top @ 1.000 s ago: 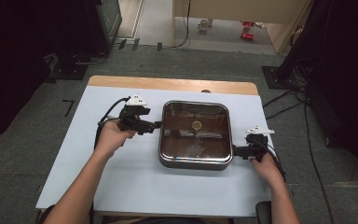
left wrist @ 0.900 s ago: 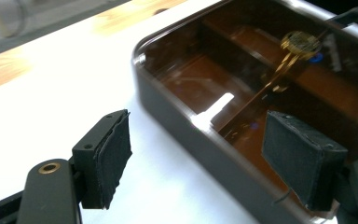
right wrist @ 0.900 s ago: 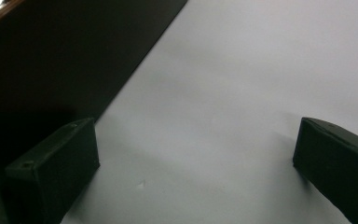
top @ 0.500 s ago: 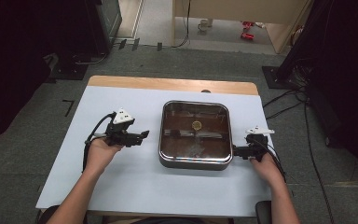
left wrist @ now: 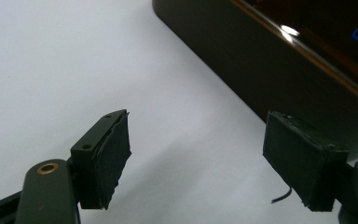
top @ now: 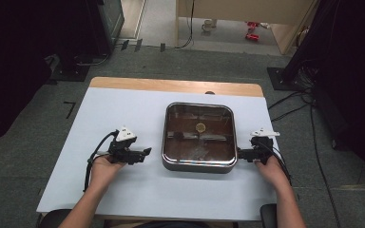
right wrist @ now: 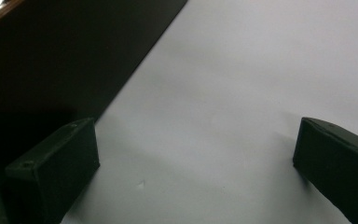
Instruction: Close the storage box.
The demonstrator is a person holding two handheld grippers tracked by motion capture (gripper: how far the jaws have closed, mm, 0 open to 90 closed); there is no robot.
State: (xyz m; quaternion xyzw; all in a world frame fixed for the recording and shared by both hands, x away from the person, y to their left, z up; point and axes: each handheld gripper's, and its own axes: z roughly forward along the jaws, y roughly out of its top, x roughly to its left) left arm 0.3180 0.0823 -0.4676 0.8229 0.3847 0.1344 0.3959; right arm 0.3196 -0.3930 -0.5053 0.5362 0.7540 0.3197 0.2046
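We hold the left tool [top: 145, 152] with jaws wide and empty, the square dark pan [top: 198, 137] just ahead of its tips on the white counter [top: 123, 109]; the right tool [top: 241, 153], jaws also wide, sits against the pan's opposite side

A: Where's the pan [top: 199, 137]?
B: On the desk [top: 123, 109], right of centre; left claw [top: 146, 152] just beside its left side, right claw [top: 240, 153] at its right side.
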